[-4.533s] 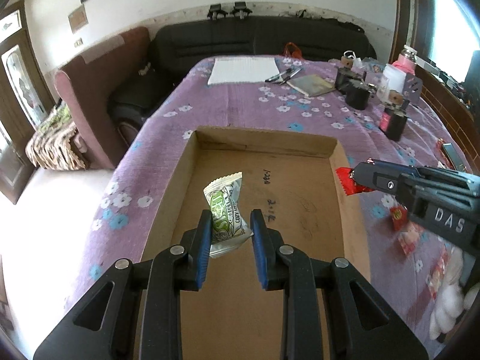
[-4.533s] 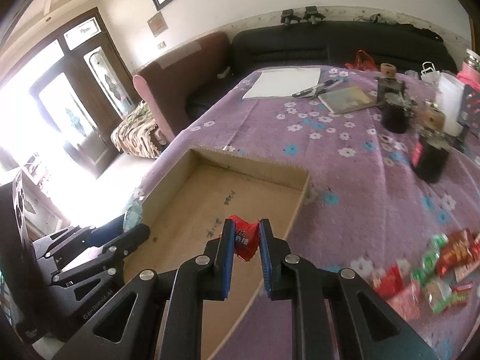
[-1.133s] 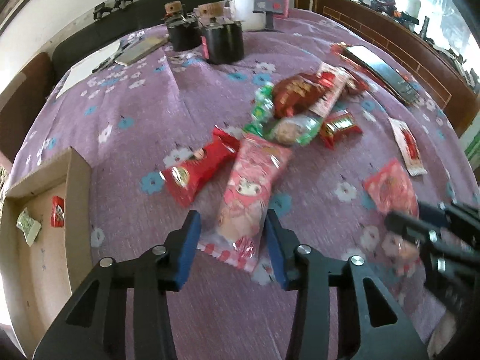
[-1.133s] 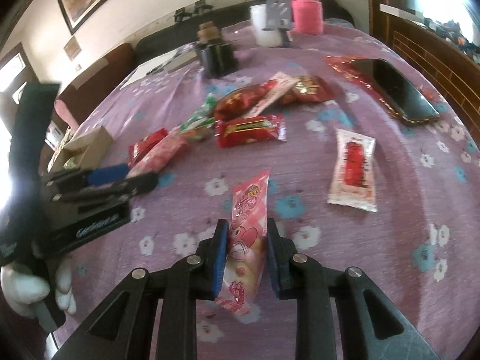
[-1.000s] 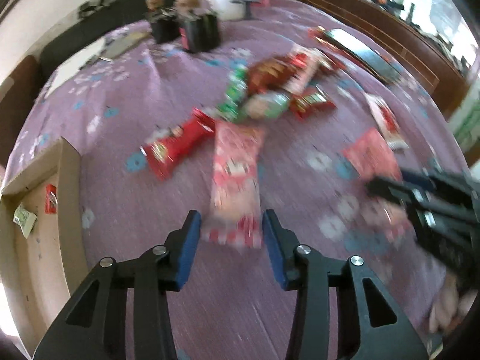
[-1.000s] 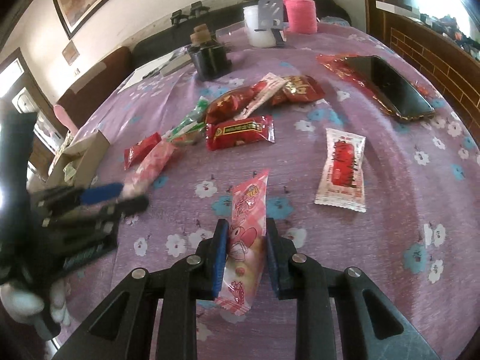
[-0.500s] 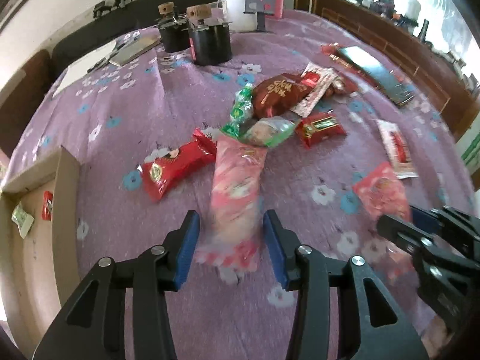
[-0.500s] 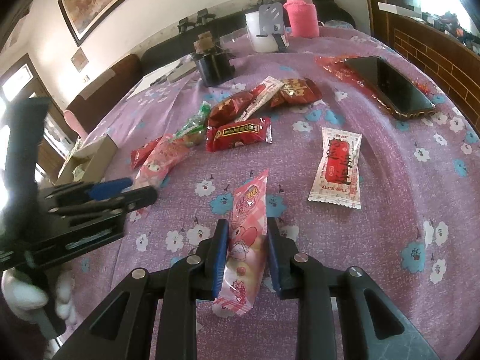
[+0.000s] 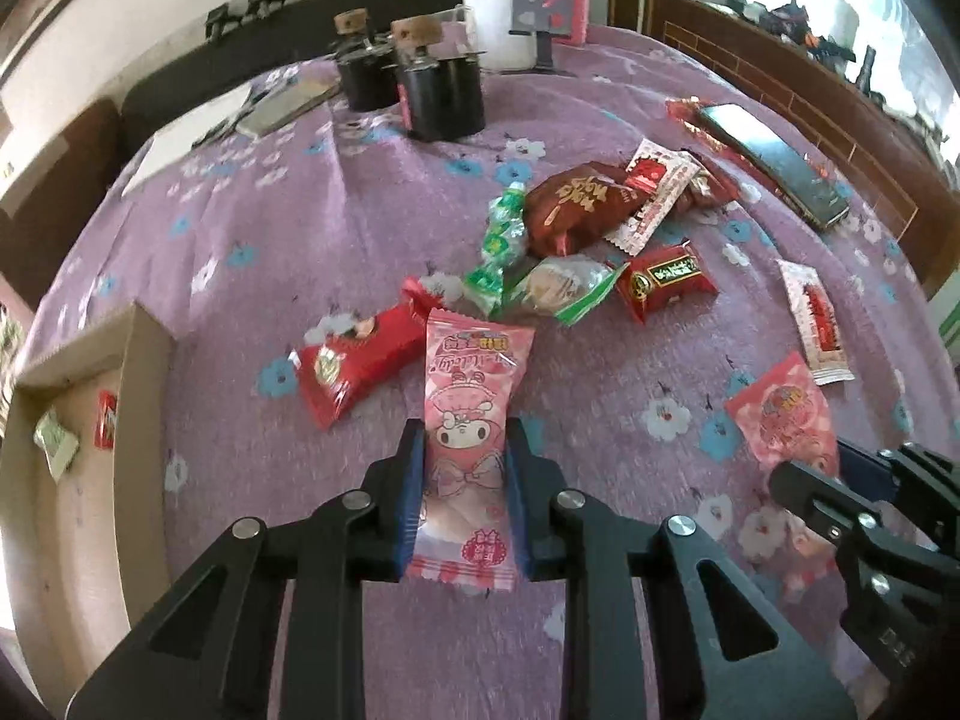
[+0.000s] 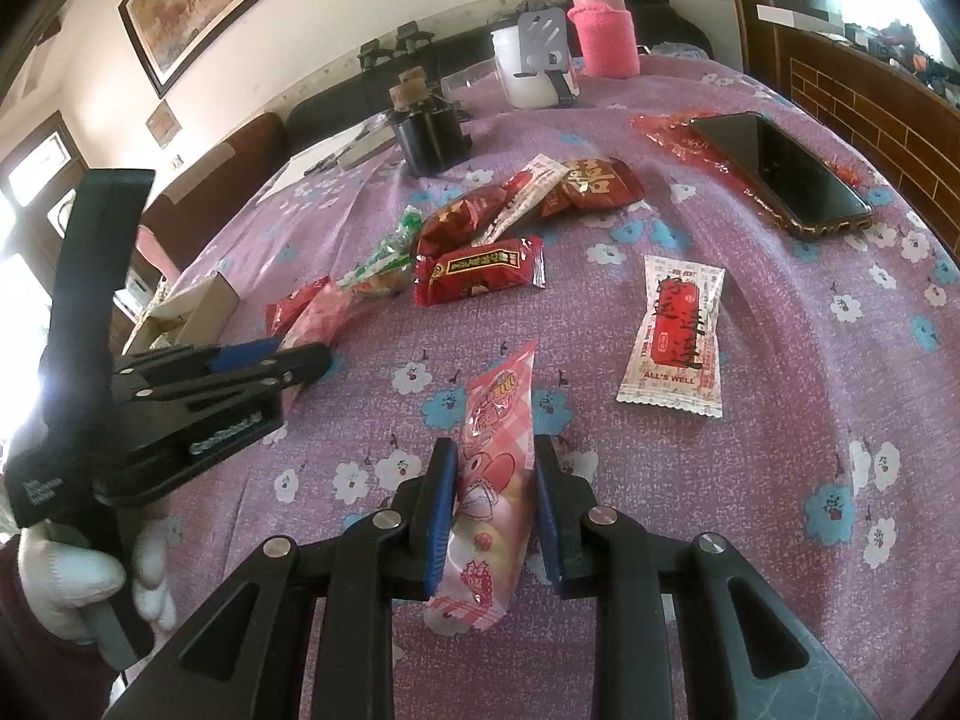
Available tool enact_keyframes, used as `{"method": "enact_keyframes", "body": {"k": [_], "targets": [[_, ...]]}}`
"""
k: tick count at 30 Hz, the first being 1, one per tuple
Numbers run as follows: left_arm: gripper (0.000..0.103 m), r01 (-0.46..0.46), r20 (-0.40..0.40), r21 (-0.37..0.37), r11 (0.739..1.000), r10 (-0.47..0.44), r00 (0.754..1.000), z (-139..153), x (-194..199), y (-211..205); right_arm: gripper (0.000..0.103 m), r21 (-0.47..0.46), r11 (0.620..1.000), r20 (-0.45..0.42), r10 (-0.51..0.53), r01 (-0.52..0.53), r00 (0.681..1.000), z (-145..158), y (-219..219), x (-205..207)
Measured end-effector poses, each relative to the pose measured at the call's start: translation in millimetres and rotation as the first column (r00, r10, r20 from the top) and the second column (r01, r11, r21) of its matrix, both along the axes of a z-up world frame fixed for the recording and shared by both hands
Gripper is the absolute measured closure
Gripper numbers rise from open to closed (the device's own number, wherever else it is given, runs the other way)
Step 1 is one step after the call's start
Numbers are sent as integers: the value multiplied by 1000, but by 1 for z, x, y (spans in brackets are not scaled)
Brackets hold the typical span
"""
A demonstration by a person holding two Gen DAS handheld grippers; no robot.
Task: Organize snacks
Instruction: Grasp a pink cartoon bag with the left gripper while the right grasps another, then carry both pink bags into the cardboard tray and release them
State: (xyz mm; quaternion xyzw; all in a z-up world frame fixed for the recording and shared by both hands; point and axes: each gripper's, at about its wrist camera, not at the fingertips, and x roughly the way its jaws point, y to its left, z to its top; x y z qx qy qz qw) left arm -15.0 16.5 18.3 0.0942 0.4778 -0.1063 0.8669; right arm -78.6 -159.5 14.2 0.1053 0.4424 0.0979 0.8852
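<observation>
Purple floral tablecloth on a big table, sofa and framed painting behind.

Left gripper: jaws closing on a pink cartoon-character snack pack, blue pads already against both its sides, pack lying lengthwise between them. Right gripper: narrow, clamped on a second pink pack that stands on edge between the pads.

Places go off the left-held pack. Just beside it, on the box side: red packet. Just beyond its far end: green twist candy and a green-edged pack; past those, a small red bar and a dark red pouch. Well apart, at the table edge: cardboard box with two small items inside. Opposite way: red-and-white sachet and a phone.

Risks, judged:
- Left pads sit near the pack's tail end, so most of the pack hangs forward. It may droop or slip out on the lift.
- Film is slick and air-filled. A hard squeeze could pop it.
- Both hands head for the same box. The grippers may collide, or a pack may catch the box wall.

Text: sachet reads "ALL'S WELL". Pink packs carry Chinese characters, too small to read. Dark red pouch has gold characters. Left gripper's side has white lettering, not legible.
</observation>
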Motion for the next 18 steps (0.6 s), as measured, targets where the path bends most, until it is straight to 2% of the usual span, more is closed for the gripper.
{"method": "enact_keyframes", "body": {"k": [4, 8, 12, 18], "targets": [[82, -9, -19, -115, 993, 7, 1000, 10, -15, 17, 78, -46, 999, -3, -5, 5, 1000, 2, 5, -2], [82, -11, -21, -229, 973, 6, 1000, 28, -33, 39, 80, -81, 997, 4, -20, 21, 1000, 3, 10, -8], [82, -12, 15, -290, 957, 17, 1000, 49, -50, 63, 83, -75, 996, 13, -38, 39, 999, 7, 11, -15], [82, -43, 53, -369, 929, 67, 996, 73, -70, 113, 85, -73, 997, 64, -12, 17, 998, 32, 24, -28]]}}
